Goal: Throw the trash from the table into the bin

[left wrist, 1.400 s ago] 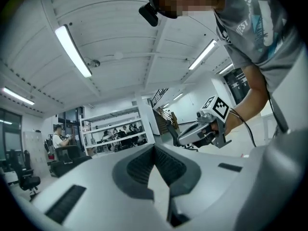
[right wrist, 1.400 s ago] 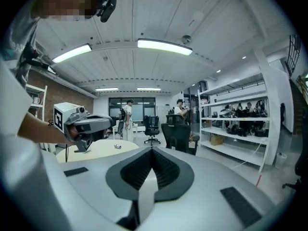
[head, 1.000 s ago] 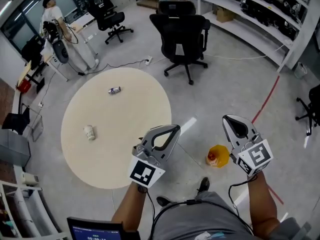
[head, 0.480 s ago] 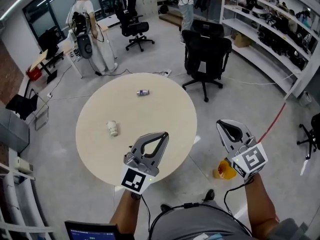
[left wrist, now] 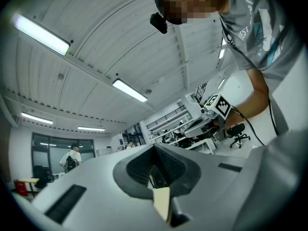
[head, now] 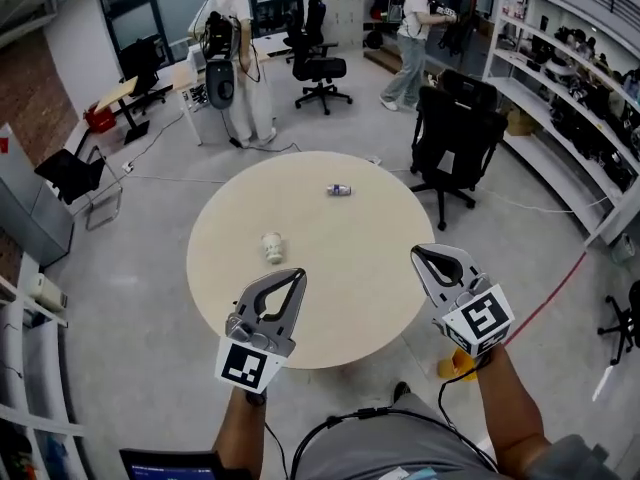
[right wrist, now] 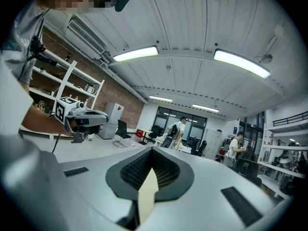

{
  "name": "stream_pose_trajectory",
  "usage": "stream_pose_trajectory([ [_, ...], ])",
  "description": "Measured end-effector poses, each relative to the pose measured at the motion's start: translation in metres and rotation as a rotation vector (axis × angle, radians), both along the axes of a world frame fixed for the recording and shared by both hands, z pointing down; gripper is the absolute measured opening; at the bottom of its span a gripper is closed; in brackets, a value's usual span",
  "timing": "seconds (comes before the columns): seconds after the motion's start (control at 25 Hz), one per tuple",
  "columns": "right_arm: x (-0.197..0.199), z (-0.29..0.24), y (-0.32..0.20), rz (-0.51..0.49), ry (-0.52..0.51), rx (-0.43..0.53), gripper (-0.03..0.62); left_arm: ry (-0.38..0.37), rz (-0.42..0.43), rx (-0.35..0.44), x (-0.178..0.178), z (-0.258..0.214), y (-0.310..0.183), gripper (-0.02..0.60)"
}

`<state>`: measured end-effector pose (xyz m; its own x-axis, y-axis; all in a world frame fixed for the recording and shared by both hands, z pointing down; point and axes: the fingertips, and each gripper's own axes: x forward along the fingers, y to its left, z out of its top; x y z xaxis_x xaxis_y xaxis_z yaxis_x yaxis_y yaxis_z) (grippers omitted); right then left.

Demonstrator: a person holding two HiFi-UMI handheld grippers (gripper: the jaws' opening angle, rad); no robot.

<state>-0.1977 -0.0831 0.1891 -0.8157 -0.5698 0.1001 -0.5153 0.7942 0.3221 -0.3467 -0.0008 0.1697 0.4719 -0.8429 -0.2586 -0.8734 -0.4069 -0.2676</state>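
A round beige table (head: 360, 298) stands in front of me. On it a crumpled paper cup (head: 272, 247) lies left of centre and a small can (head: 340, 190) lies near the far edge. My left gripper (head: 296, 274) hovers over the table's near left part, shut and empty. My right gripper (head: 421, 254) hangs at the table's near right edge, also shut with nothing in it. A yellow bin (head: 452, 366) stands on the floor under my right forearm, mostly hidden. Both gripper views look up at the ceiling past shut jaws, the left gripper (left wrist: 155, 149) and the right gripper (right wrist: 151, 151).
A black office chair (head: 455, 128) stands just past the table's far right. Two people (head: 236, 38) stand near desks and chairs at the back. Shelves (head: 580, 98) line the right wall. A red line (head: 560, 278) runs along the floor at right.
The table has shifted from the left of the view to straight ahead. Both grippers now reach over its near edge. The yellow bin has slipped from between the arms to under the right forearm.
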Motion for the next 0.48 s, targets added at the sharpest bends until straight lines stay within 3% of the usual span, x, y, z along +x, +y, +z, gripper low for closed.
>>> stream_pose_trajectory([
  [0.28,-0.106,0.025,-0.004,-0.132,0.046,-0.068,0.009,0.013,-0.141,-0.047,-0.094,0.02,0.029,0.043],
  [0.48,-0.191,0.069,-0.036,-0.263,0.079,-0.16,0.011,0.016,-0.244,-0.1,-0.152,0.044,0.012,0.043],
])
